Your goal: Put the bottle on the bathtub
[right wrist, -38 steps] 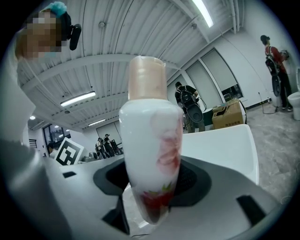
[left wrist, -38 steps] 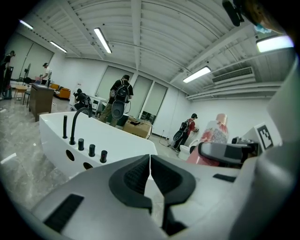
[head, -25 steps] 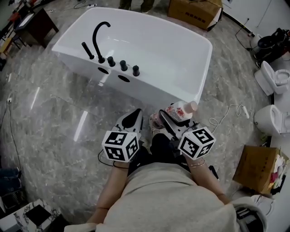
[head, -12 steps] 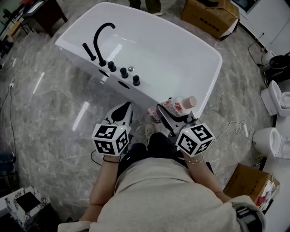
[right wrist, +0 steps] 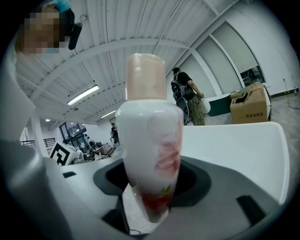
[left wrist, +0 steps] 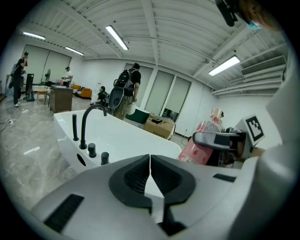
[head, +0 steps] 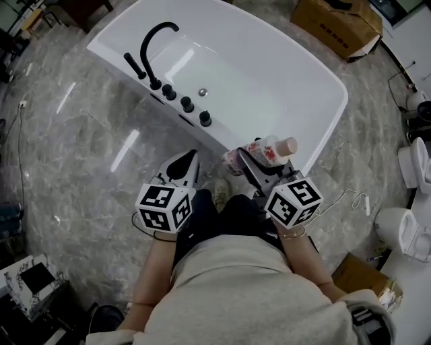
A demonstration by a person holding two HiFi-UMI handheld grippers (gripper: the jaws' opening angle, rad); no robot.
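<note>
My right gripper (head: 259, 162) is shut on a white bottle (head: 264, 151) with a pink flower print and a pale pink cap; the bottle (right wrist: 150, 140) stands upright between the jaws in the right gripper view. It hangs just short of the near rim of the white bathtub (head: 323, 81), over the floor. My left gripper (head: 183, 168) is shut and holds nothing, a little left of the bottle and in front of the tub's side wall. In the left gripper view the bottle (left wrist: 201, 140) shows at the right.
A black faucet (head: 151, 50) and several black knobs (head: 187, 104) sit on the tub's left rim. Cardboard boxes (head: 337, 20) stand beyond the tub. White toilets (head: 404, 229) and a loose cable (head: 350, 199) lie at the right. People stand in the background (left wrist: 129, 89).
Both grippers have come nearer the bathtub, the bottle travelling with the right one. The tub now fills more of the head view and sits closer to the jaws.
</note>
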